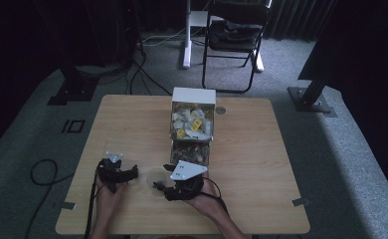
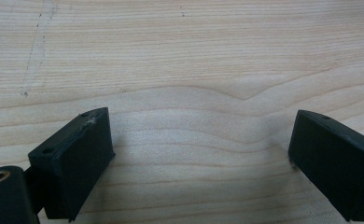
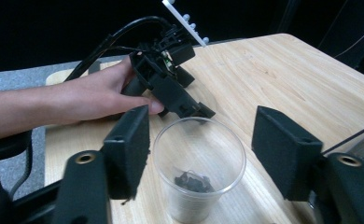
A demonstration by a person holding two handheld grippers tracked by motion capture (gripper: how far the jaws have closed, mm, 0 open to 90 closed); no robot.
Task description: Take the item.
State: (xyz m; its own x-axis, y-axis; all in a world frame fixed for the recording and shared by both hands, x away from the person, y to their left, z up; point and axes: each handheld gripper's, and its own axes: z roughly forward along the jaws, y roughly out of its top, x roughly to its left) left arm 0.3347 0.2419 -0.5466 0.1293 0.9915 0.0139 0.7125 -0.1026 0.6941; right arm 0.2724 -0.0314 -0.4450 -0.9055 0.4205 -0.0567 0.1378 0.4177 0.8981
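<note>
The right tool [image 3: 199,140] lies low over the worktop [image 1: 261,149], jaws released around an upright clear cup [image 3: 199,172]. The left tool [image 2: 201,154] rests beside it, jaws spread and empty.

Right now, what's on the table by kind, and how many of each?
Hand-held grippers: 2, left hand-held gripper and right hand-held gripper
Clear plastic cup: 1
Clear box of packets: 1
Clear box of dark bits: 1
Total: 5
</note>
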